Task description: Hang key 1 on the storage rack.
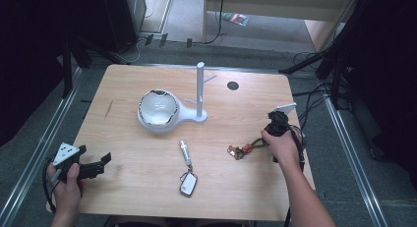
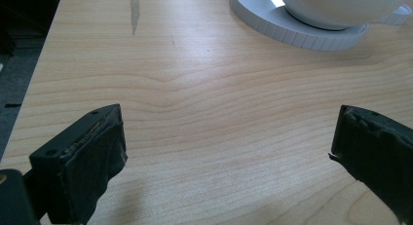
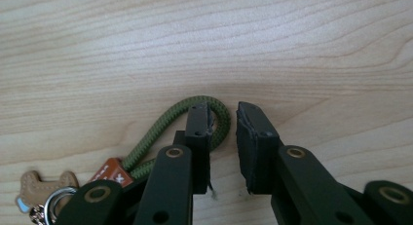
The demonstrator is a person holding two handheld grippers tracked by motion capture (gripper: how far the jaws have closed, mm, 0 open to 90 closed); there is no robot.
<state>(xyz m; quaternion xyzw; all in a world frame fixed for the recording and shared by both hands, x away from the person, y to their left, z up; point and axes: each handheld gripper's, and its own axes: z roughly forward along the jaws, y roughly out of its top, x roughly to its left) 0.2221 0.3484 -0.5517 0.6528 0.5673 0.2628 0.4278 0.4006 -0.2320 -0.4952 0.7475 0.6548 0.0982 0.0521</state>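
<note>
The right gripper (image 1: 264,139) is working at the keychain (image 1: 244,149), which is lying on the table (image 1: 147,187) toward four o'clock from the white stand (image 1: 200,92) and just beside the person's right hand (image 1: 282,147). In the right gripper view the green cord loop (image 3: 181,122) is curving up around the left jaw's tip, one strand passing just past the gap between the two jaws. Those jaws are standing narrow, with a slim gap between them, and nothing looks pinched yet.

The keychain is likely handling as a light, floppy thing: the woven cord is soft and will be bending and swinging once lifted, while the orange tag (image 3: 109,172) and the small metal ring (image 3: 57,199) at its eight o'clock end are adding a little dangling weight. The cord's rough weave should be giving good grip; the ring would be slippery and awkward. The top of the loop, where the cord arches, seems the best place to take hold.

The left gripper (image 1: 93,166) is resting near the table's seven o'clock corner, its jaws spread wide over bare wood. A second keychain (image 1: 187,170) is lying at six o'clock from the bowl (image 1: 157,109).
</note>
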